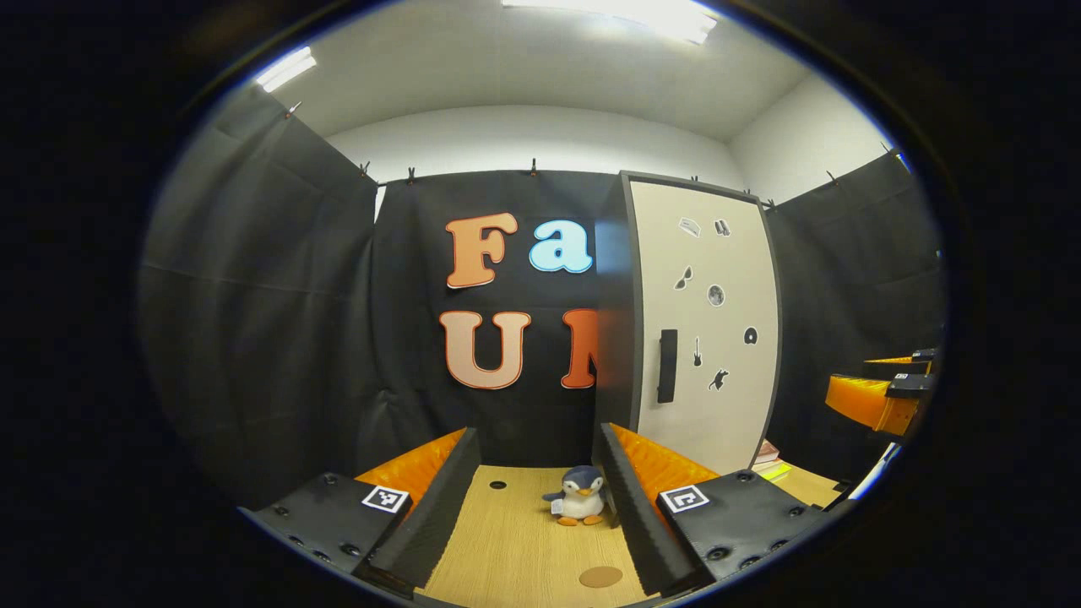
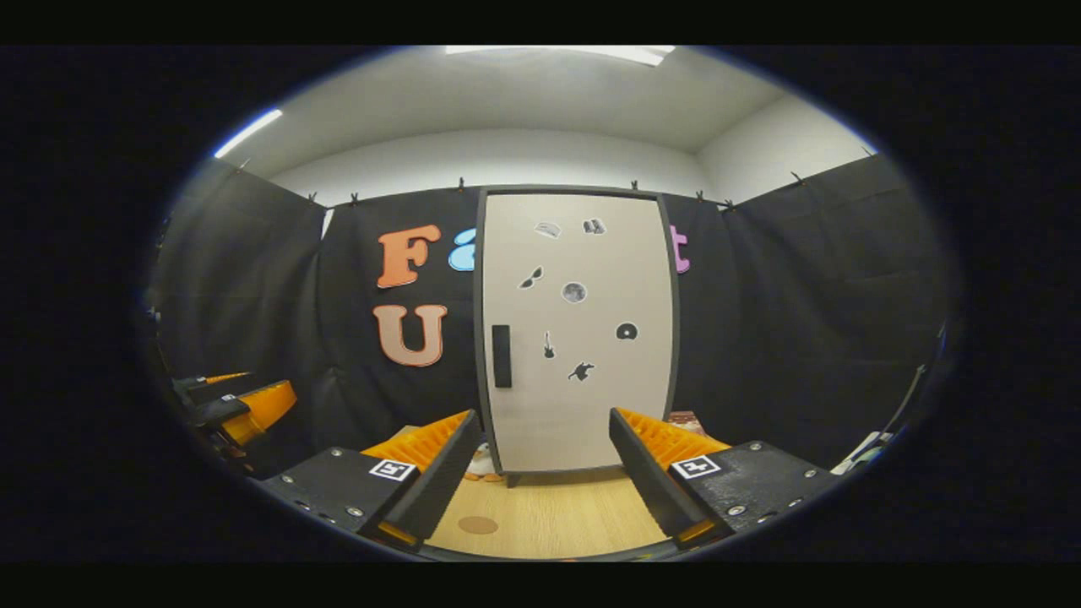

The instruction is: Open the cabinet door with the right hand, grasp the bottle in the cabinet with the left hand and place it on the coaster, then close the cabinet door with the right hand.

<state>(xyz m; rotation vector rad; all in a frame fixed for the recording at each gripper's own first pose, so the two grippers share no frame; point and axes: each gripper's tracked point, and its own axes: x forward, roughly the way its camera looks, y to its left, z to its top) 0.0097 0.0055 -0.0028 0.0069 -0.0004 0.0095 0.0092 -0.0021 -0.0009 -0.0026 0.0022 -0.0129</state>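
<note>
In the left gripper view, the left gripper (image 1: 540,498) is seen at the bottom of the frame with its jaws spread wide and nothing held between them. Between the jaws, a light wooden bench (image 1: 515,540) is seen, and on it a small plush penguin (image 1: 581,496) stands just left of the right-hand finger, near the foot of the cabinet. A round brown coaster (image 1: 600,577) lies flat on the bench at the lower centre, in front of the penguin and apart from it. The tall cabinet (image 1: 615,321) rises right of centre; its pale cabinet door (image 1: 718,338) is shut, with a dark vertical handle (image 1: 667,366) on its left side and small dark stickers scattered over it. The bottle cannot be seen behind the shut door. At the right edge of the frame, the right gripper (image 1: 887,393) is seen near mid-height, and low beside the cabinet's base some stacked books (image 1: 767,456) are glimpsed. In the right gripper view, the right gripper's jaws are likewise spread wide and empty, with the shut door filling the centre of the frame between them, well apart from the fingertips.
</note>
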